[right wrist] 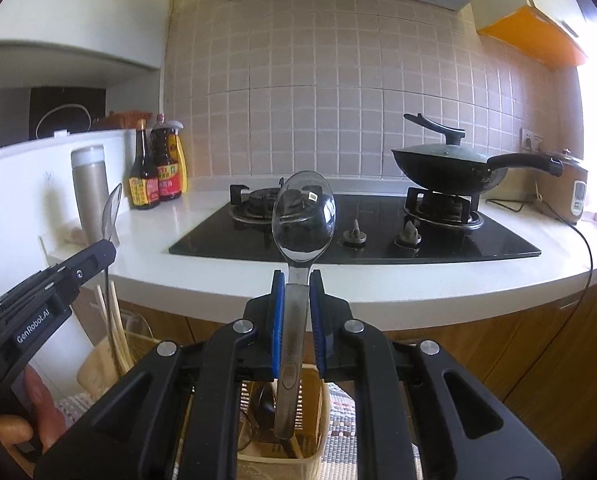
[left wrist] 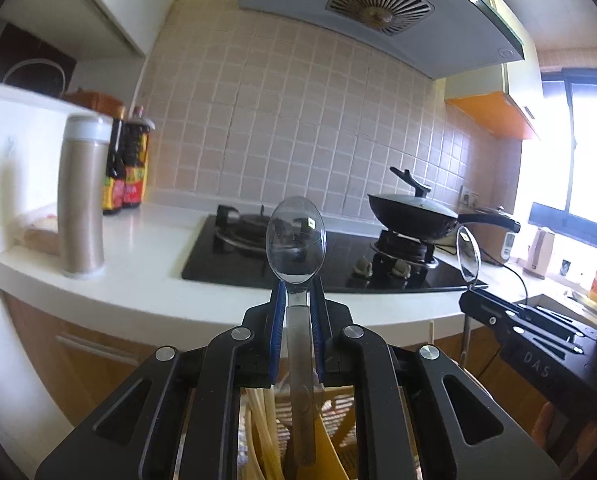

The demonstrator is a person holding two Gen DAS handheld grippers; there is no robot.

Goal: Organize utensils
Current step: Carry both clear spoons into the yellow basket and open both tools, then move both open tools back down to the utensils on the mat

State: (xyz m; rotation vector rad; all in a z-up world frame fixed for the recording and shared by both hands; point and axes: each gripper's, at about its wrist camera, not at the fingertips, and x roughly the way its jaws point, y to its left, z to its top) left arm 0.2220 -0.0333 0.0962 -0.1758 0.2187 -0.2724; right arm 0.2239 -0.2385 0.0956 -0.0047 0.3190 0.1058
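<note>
My left gripper (left wrist: 297, 300) is shut on the handle of a steel spoon (left wrist: 295, 240), bowl up, handle hanging down over pale chopsticks (left wrist: 260, 432) in a holder below. My right gripper (right wrist: 297, 286) is shut on a second steel spoon (right wrist: 303, 216), bowl up, its handle end above a cream slotted utensil basket (right wrist: 318, 412). The right gripper and its spoon also show at the right of the left wrist view (left wrist: 468, 256). The left gripper and its spoon show at the left of the right wrist view (right wrist: 110, 216).
A white counter (right wrist: 378, 284) carries a black gas hob (right wrist: 378, 232) with a lidded black wok (right wrist: 446, 164). A steel flask (right wrist: 89, 188) and sauce bottles (right wrist: 158, 168) stand at the left. A rice cooker (right wrist: 570, 188) with a cord is at the right.
</note>
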